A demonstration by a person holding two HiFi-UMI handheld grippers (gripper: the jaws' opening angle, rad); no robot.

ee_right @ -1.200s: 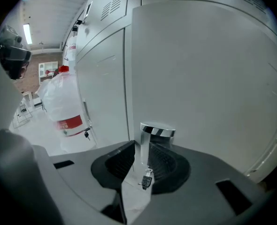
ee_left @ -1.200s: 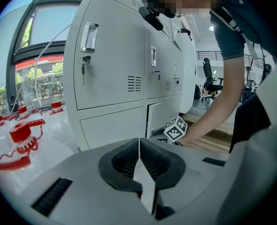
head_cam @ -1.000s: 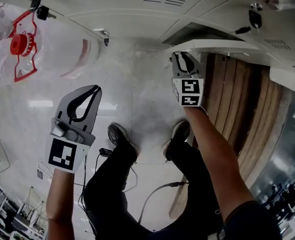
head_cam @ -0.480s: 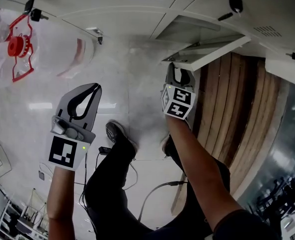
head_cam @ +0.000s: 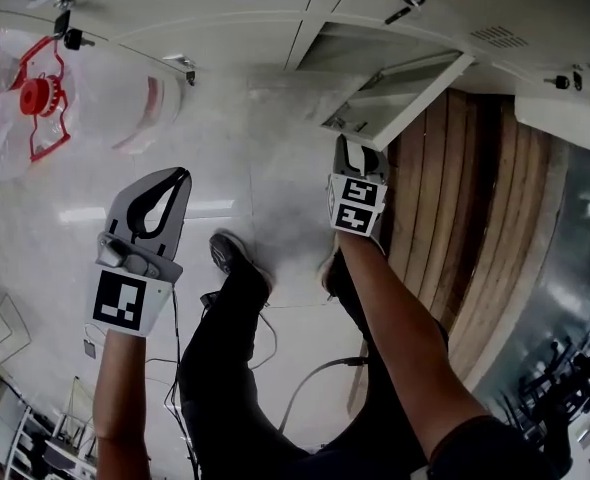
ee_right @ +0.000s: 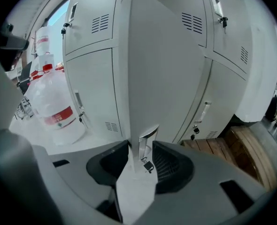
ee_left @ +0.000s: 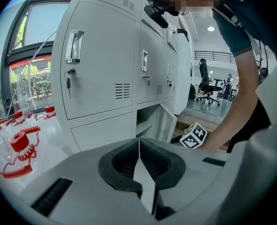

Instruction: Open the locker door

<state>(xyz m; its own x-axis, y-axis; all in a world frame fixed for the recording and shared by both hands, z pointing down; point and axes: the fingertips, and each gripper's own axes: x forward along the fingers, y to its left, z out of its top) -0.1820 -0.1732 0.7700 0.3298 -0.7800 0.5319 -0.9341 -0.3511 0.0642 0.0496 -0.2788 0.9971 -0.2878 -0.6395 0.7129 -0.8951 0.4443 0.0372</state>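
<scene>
right gripper [ee_right: 141, 149] jaws just opening, handle [ee_right: 147, 134] between | head view: handle hidden

In the head view's lower left the left gripper [head_cam: 176, 177] is raised, jaws pressed together, empty. Centre right, the outstretched right gripper [head_cam: 360, 151] has just spread its jaws, loosely straddling the locker door [ee_right: 162, 55] edge

Locker door [head_cam: 400, 88] swings further out from the locker, from edge-on to broad face showing in the head view; right gripper [head_cam: 361, 154] pulls back toward the person and rolls; its jaws have just been opening, now wide apart; door handle [ee_right: 146, 142] sits between them, pads off it.
</scene>
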